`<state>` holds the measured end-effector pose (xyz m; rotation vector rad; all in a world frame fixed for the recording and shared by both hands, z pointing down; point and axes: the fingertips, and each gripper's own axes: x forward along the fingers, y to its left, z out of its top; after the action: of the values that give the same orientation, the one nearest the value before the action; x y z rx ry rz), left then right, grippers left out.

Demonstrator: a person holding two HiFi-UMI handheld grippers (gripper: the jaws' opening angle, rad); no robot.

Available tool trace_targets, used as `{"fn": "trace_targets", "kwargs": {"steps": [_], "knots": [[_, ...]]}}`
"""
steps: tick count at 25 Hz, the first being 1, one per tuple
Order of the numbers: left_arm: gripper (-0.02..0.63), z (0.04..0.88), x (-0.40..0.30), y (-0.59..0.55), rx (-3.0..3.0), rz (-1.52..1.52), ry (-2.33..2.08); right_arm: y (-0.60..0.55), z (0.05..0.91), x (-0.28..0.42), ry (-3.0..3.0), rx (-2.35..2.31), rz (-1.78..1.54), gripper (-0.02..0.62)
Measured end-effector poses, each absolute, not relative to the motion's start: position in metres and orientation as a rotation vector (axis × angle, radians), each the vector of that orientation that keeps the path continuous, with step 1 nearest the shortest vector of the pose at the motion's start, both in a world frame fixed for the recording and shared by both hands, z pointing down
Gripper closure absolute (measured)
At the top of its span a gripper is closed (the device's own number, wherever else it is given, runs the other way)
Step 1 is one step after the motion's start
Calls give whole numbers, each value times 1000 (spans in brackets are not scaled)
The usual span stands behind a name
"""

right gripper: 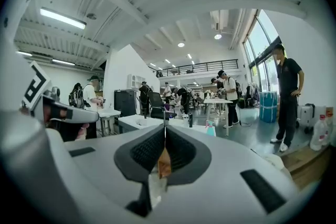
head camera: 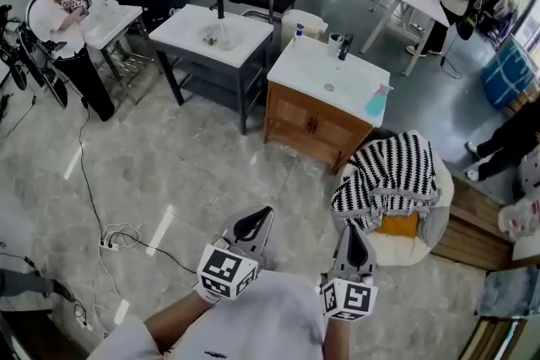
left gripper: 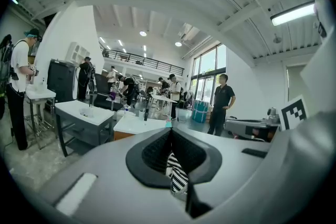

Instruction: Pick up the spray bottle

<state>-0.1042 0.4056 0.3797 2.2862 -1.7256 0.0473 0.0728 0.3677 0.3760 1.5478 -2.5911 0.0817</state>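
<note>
Head view alone shows both claws from above: the left claw [head camera: 267,213] and the right claw [head camera: 351,228], each closed on nothing. Both are well apart from the one teal spray bottle [head camera: 377,101] at the right edge of the wood-fronted sink counter [head camera: 295,67]. The right gripper view shows that bottle beyond its pressed-together jaws, plus a standing person in black [right gripper: 287,97].

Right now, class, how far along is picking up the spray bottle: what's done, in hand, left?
Done: nothing; the spray bottle sits untouched on the wooden vanity. In hand: nothing; left gripper and right gripper are shut, empty, well short of it. Left: approach, open, grasp, lift.
</note>
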Motion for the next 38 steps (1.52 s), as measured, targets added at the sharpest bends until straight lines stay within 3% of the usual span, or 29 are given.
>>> {"fn": "trace_targets", "kwargs": {"steps": [16, 38], "knots": [[601, 404, -135, 321, 2254, 123, -1696, 281, 401, 31, -2607, 1486, 54, 591], [601, 394, -85, -17, 2269, 228, -1682, -57, 393, 69, -2622, 1430, -3, 591]]}}
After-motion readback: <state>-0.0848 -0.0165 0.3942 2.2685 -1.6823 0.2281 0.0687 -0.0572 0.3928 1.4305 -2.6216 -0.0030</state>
